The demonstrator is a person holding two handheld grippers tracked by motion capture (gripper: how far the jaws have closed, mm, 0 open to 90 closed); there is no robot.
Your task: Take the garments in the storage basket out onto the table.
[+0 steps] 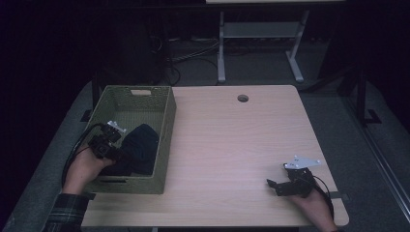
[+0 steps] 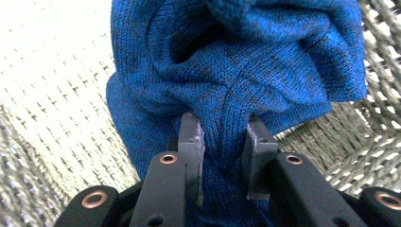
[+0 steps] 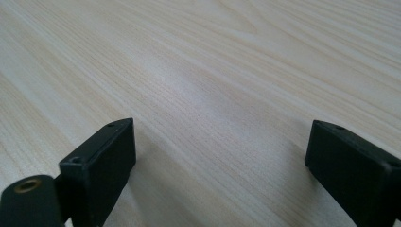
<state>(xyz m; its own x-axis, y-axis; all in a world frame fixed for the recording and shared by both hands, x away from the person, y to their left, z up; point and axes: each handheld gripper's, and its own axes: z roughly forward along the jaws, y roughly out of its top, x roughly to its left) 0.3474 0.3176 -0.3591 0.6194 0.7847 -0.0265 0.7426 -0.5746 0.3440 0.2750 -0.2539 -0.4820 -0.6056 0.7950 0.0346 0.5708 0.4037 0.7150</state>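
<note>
A dark blue knitted garment (image 1: 138, 150) lies bunched inside the green woven basket (image 1: 167, 113) at the table's left. My left gripper (image 1: 115, 153) reaches into the basket and is shut on a fold of the blue knit (image 2: 227, 71), the cloth pinched between its two jaws, with my left gripper (image 2: 221, 137) seen close up. My right gripper (image 1: 272, 186) rests low over the bare wood near the table's front right corner. In the right gripper view, the right gripper (image 3: 220, 151) has its jaws spread wide with nothing between them.
The light wooden table (image 1: 232, 140) has a round cable hole (image 1: 242, 98) near its far edge. Another table's white legs (image 1: 221, 48) stand behind on the dark floor. The basket's woven wall (image 2: 42, 94) surrounds the garment.
</note>
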